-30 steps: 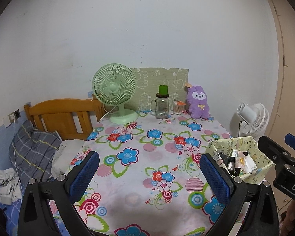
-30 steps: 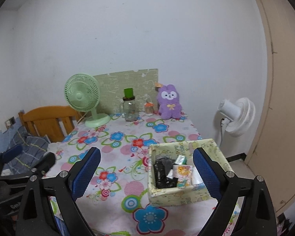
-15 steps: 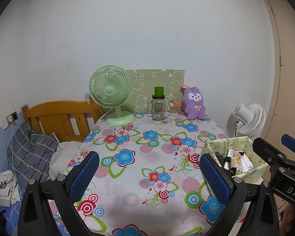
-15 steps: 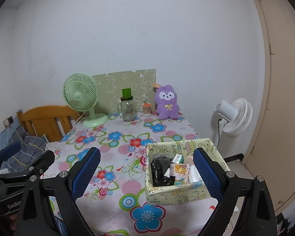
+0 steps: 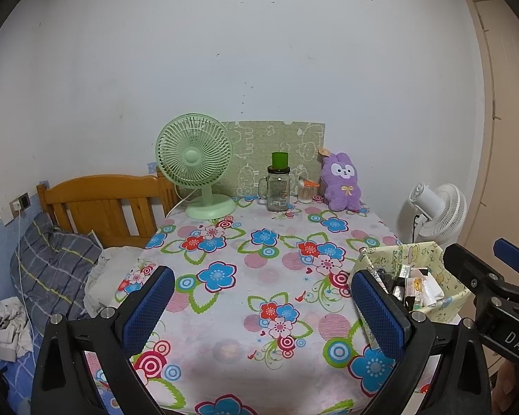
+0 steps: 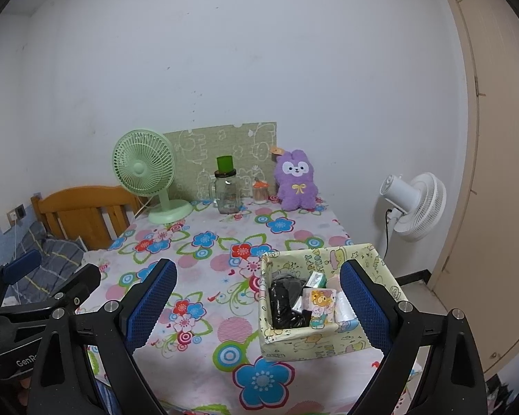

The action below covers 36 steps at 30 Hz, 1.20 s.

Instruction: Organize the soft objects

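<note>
Purple plush rabbit (image 6: 296,185) sits far ahead of both claws on the bench (image 5: 259,276). Left claw (image 5: 263,306) and right claw (image 6: 257,306) hover level, wide, empty; the fabric box (image 6: 315,342) lies between the right claw's fingers.

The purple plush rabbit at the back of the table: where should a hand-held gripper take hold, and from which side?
Grip the purple plush rabbit across its plump body, below the face, coming straight in from the table's near edge. It sits upright, facing forward, with open tablecloth before it. The small jar crowds one flank, so a frontal approach looks safest.
</note>
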### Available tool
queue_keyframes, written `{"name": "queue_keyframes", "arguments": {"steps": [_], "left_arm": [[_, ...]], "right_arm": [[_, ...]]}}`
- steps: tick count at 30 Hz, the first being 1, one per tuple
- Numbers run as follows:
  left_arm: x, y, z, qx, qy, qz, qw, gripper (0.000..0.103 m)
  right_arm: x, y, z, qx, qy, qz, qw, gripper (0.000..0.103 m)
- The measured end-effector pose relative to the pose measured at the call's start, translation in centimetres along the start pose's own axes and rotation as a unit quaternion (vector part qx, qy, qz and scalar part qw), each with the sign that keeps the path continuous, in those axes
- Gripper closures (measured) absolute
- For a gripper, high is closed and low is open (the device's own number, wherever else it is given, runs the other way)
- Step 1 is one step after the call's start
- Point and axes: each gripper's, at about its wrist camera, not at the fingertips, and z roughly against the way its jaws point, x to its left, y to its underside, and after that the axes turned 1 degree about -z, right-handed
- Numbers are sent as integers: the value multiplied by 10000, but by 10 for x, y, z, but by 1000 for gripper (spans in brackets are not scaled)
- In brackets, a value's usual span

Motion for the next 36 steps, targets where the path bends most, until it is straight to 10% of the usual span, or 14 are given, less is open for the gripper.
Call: {"name": "queue_keyframes", "arguments": {"steps": [36], "left_arm": [[-1, -2, -2, 25, -68, 51, 10000, 0]], "right_arm": [[3, 2, -4, 37, -37, -4, 10000, 6]]}}
